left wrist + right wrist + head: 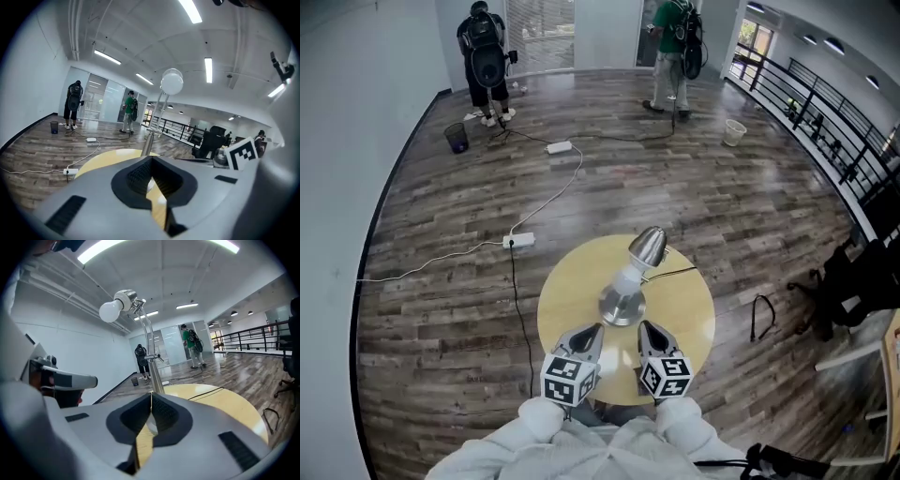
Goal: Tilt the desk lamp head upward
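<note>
- On the round yellow table point(565, 298), at the near middle of the head view, stands the desk lamp point(625, 286), its round metal base point(622, 307) close to the table's centre.
- The lamp head point(649, 246) sits high above the base on a thin bent metal stem point(152, 363). Its white bulb point(108, 311) faces the near side, and the silver housing lies behind it on the far side.
- The left gripper point(596, 328) lies at the near left of the base. Its fingers are pressed together, and its own view shows nothing between them, only table top beyond.
- The right gripper point(644, 326) lies at the near right of the base. Its fingers are also pressed together on nothing.
- Both tips point toward the base and stop just short of it, well below the lamp head. Neither touches the head.
- White sleeves point(581, 445) reach in from the near edge behind the two marker cubes point(570, 378).
- A black cable point(677, 274) runs from the lamp across the table toward the right.
- On the wooden floor point(441, 281) to the far left lies a white power strip point(518, 241).
- At the far end of the room, two people point(486, 61) stand with their backs turned, and a dark bin point(457, 138) is just left of them.
- A black railing point(825, 117) lines the far right side.
</note>
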{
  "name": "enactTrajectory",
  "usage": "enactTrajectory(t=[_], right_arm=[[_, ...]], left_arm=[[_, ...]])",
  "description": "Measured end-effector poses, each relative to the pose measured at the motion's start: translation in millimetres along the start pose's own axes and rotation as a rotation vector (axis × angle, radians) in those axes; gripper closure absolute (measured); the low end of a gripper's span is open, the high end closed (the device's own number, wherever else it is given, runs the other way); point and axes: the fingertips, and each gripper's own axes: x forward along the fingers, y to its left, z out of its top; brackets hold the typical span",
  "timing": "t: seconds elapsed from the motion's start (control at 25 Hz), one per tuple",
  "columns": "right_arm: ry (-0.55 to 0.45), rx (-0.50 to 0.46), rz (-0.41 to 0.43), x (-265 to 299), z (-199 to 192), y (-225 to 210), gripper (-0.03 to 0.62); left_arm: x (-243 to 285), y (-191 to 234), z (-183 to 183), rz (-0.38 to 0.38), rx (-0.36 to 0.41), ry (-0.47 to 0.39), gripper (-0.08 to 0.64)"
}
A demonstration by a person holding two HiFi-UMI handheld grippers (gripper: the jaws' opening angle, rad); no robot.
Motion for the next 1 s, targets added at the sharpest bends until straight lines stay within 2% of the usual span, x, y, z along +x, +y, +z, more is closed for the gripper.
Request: enactTrajectory(t=[0.12, 0.28, 0.56, 0.8, 1.0], right_arm=[[0.007, 0.026, -0.034, -13.9, -6.1, -1.5, 0.575], [-0.002, 0.077, -0.07, -34.1, -12.1, -0.8, 0.577], [-0.026, 0.069, -0.095, -76.9, -19.0, 14.0, 0.575], [-0.025, 0.074, -0.064, -139.1, -44.1, 38.8, 0.575], [-0.008, 0.098, -0.072, -191.3, -70.6, 53.0, 0.577]], left_arm=[[-0.5, -14.8, -15.4, -0.047, 0.035, 0.035, 0.558], [-6.6, -20.2, -15.5, -0.055, 0.071, -0.002, 0.558], [-42.4, -54.5, -22.1, -0.089, 0.062, -0.019, 0.558], [-94.5, -98.3, -57.6, -0.072, 0.043, -0.015, 0.558], [-139.8, -131.8, -84.3, -0.047, 0.091, -0.012, 0.558]])
